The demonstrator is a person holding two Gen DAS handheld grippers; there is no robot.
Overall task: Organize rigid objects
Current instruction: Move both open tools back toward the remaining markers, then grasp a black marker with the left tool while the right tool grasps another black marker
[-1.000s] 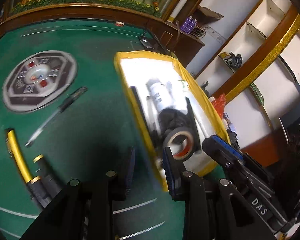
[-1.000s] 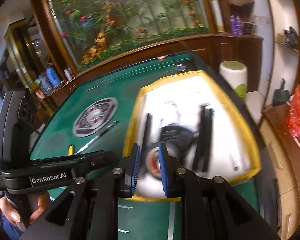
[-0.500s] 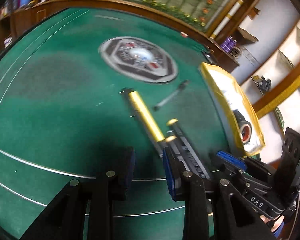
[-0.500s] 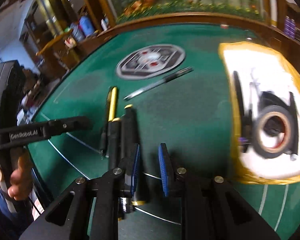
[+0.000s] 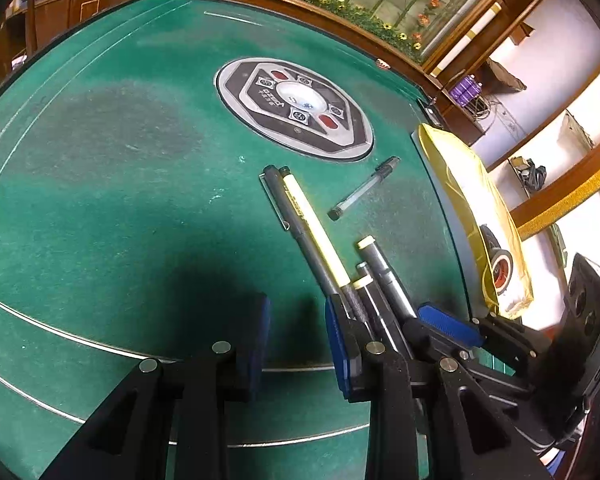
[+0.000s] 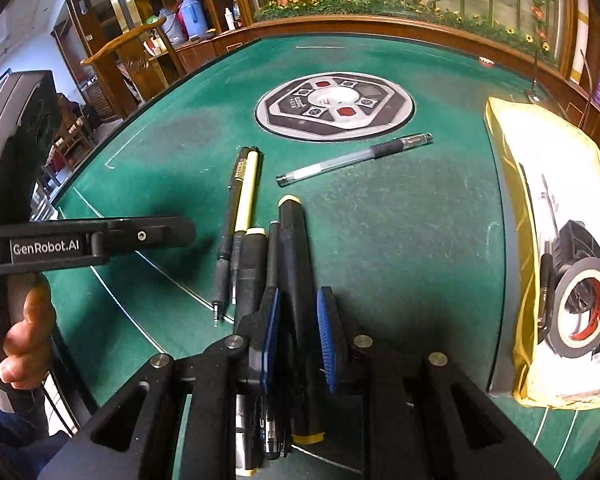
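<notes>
Several pens and markers lie in a bunch on the green table (image 6: 400, 232). A thick black marker (image 6: 296, 256) with yellowish ends lies between the jaws of my right gripper (image 6: 298, 336), which stand open around it, a little apart from its sides. Beside it lie a thinner black pen (image 6: 273, 256), another black marker (image 6: 250, 268) and a yellow pen (image 6: 247, 192). A clear gel pen (image 6: 354, 159) lies apart. My left gripper (image 5: 298, 340) is open and empty, left of the pens (image 5: 312, 224).
A yellow-rimmed white tray (image 6: 516, 216) at the right holds a roll of black tape (image 6: 580, 304) and other dark items. A round grey emblem (image 6: 334, 106) sits mid-table. The wooden table rim (image 6: 380, 28) curves behind. The left gripper's body (image 6: 60, 244) shows at left.
Both grippers swung away from the tray toward the pens. The right gripper has come down so its jaws stand around the thick black marker. The left gripper moved closer to the table.
</notes>
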